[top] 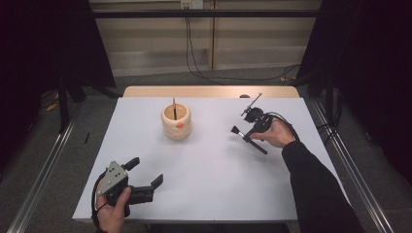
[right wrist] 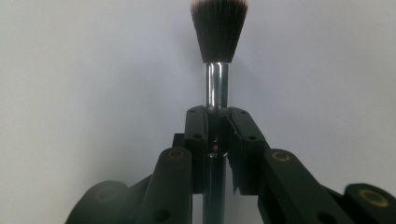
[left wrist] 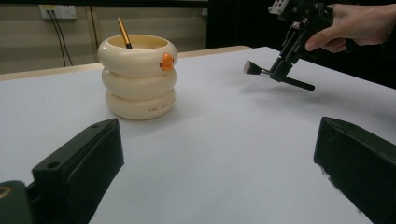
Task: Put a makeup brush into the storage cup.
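Black gripper (right wrist: 217,133) clamps chrome-ferruled, bristly brush (right wrist: 218,42).

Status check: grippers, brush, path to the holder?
Right gripper shut on makeup brush. Left gripper open, idle. Path to cream holder clear.

Brush (right wrist: 218,56) handle hidden behind tool jaws; pencil (left wrist: 124,33) lower end hidden inside holder (left wrist: 137,77).

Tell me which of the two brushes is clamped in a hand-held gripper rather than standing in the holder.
The black makeup brush with the silver ferrule, clamped in the right hand-held gripper above the table. The other, an orange-handled brush, stands in the cream ringed holder.
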{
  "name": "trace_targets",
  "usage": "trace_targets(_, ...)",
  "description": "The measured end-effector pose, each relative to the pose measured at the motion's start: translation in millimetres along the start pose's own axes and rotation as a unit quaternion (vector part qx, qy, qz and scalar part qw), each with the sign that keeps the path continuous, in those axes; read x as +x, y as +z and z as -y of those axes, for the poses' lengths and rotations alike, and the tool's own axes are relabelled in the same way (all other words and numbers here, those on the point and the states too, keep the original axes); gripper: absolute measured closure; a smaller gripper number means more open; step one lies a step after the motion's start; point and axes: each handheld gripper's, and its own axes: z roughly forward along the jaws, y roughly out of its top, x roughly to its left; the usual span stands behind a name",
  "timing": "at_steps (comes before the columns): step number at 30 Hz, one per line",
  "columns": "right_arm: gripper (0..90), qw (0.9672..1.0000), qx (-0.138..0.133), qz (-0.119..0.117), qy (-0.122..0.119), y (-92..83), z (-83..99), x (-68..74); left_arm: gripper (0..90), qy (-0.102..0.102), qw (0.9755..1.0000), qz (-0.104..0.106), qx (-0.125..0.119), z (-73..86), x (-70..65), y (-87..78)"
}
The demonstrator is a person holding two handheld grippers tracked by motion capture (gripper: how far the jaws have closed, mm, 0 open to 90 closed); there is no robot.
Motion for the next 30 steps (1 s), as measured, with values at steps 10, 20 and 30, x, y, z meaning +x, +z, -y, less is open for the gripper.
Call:
trace_targets(10, 78.9, 0.9981, -0.059, 0.011, 0.015, -8.5, 20.5, -9.7, 1.4, -0.003, 1.0000, 0.005, -0.002, 0.0, 0.1, 0.8)
trace_targets(20, 78.9, 0.9931, -0.111, 0.024, 0.029, -14.5, 32.2, -8.5, 1.4, -0.002, 0.9999, 0.008, -0.006, -0.4, 0.2, 0.4)
trace_targets(30, 78.9, 0.9817, -0.186, 0.008, 0.042, -20.9, 46.9, -6.7, 1.3, -0.004, 1.0000, 0.007, -0.005, -0.2, 0.2, 0.4)
